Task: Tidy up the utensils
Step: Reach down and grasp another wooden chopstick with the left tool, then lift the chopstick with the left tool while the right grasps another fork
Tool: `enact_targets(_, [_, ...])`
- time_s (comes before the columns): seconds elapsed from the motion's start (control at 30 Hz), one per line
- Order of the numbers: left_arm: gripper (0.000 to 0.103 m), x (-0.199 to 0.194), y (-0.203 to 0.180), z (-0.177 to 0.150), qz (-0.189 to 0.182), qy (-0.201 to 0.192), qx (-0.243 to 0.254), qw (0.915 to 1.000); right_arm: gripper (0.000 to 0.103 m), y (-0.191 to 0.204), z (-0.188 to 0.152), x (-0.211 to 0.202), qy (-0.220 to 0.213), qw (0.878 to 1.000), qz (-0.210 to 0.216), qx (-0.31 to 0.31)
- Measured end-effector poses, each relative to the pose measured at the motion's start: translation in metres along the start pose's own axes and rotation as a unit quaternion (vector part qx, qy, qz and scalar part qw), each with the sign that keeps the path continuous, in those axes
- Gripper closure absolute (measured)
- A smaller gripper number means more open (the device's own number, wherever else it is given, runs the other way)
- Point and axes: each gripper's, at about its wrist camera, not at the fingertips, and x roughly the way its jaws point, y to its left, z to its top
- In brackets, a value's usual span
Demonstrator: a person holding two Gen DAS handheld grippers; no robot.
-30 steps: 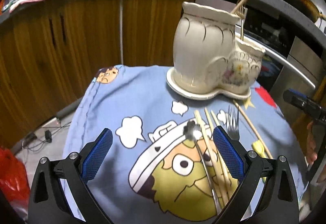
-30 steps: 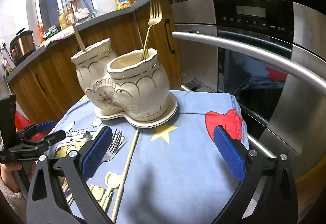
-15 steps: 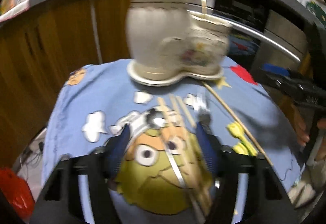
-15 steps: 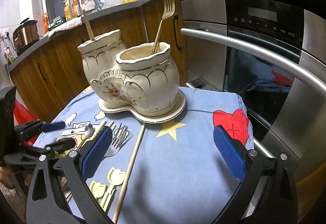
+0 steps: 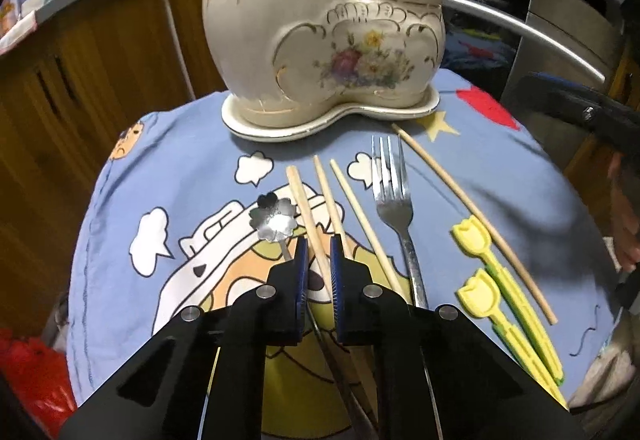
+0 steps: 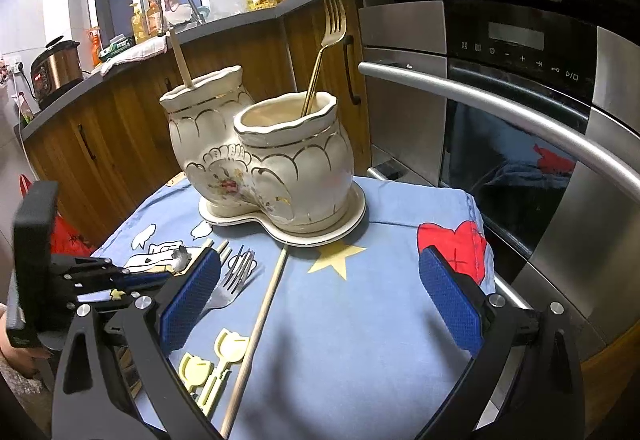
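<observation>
A cream ceramic double-pot holder point(image 5: 320, 39) stands at the back of the blue cartoon cloth point(image 5: 180, 159). Its low pot holds a gold fork point(image 6: 328, 39); its tall pot holds a wooden stick point(image 6: 180, 55). On the cloth lie a flower-bowl spoon point(image 5: 274, 217), several chopsticks, a silver fork point(image 5: 394, 199), a long skewer point(image 5: 472, 215) and yellow tulip picks point(image 5: 492, 280). My left gripper point(image 5: 319, 244) is closing low over the cloth, with one chopstick point(image 5: 304, 199) between its nearly closed jaws and thin gaps either side. My right gripper point(image 6: 320, 260) hangs open above the cloth with nothing in it.
An oven with a long steel handle point(image 6: 520, 111) stands just beyond the cloth's right side. Wooden cabinets point(image 5: 100, 59) run behind. A red bag point(image 5: 28, 380) lies low on the left. A person's hand point(image 5: 628, 224) shows at the right edge.
My left gripper has moved forward and down over the chopsticks, and its jaws have narrowed from wide open to almost closed around one. The right gripper has stayed put.
</observation>
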Motion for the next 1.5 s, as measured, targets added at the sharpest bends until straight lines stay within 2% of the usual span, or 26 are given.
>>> enact_targets(0.17, [0.095, 0.004, -0.005, 0.006, 0.021, 0.012, 0.003, 0.9997, 0.005, 0.001, 0.0, -0.001, 0.0, 1.0, 0.004, 0.0])
enact_targets(0.27, [0.097, 0.003, -0.004, 0.008, 0.017, 0.01, -0.004, 0.9998, 0.005, 0.002, -0.001, -0.002, 0.003, 1.0, 0.01, -0.003])
enact_targets(0.4, [0.097, -0.01, 0.002, 0.009, -0.002, -0.02, -0.027, 0.9994, 0.005, 0.005, -0.003, -0.002, 0.008, 1.0, 0.009, -0.014])
enact_targets(0.5, [0.097, -0.029, 0.013, 0.01, -0.025, -0.058, -0.051, 0.9967, 0.005, 0.005, -0.004, 0.0, 0.015, 1.0, 0.013, -0.013])
enact_targets(0.6, [0.097, -0.047, 0.024, 0.009, -0.027, -0.101, -0.065, 0.9924, 0.007, 0.014, -0.006, 0.007, 0.023, 0.999, 0.015, -0.026])
enact_targets(0.67, [0.097, -0.05, 0.031, 0.007, -0.027, -0.113, -0.073, 0.9906, 0.024, 0.028, -0.008, 0.017, 0.037, 0.998, 0.017, -0.052])
enact_targets(0.77, [0.097, -0.044, 0.035, 0.003, -0.021, -0.11, -0.074, 0.9909, 0.044, 0.043, -0.009, 0.035, 0.066, 0.995, 0.03, -0.073])
enact_targets(0.93, [0.097, -0.042, 0.037, 0.0, -0.034, -0.108, -0.073, 0.9908, 0.071, 0.055, -0.007, 0.067, 0.124, 0.988, 0.044, -0.076])
enact_targets(1.17, [0.097, -0.044, 0.043, -0.003, -0.048, -0.112, -0.076, 0.9896, 0.075, 0.055, -0.004, 0.088, 0.153, 0.985, 0.065, -0.055])
enact_targets(1.27, [0.097, -0.045, 0.044, -0.003, -0.051, -0.116, -0.076, 0.9891, 0.083, 0.058, -0.002, 0.092, 0.156, 0.983, 0.075, -0.058])
enact_targets(1.37, [0.097, -0.046, 0.045, -0.004, -0.052, -0.119, -0.078, 0.9885, 0.095, 0.059, -0.001, 0.086, 0.142, 0.985, 0.085, -0.059])
enact_targets(1.5, [0.097, -0.051, 0.046, -0.005, -0.056, -0.133, -0.08, 0.9862, 0.097, 0.061, 0.003, 0.064, 0.103, 0.988, 0.09, -0.065])
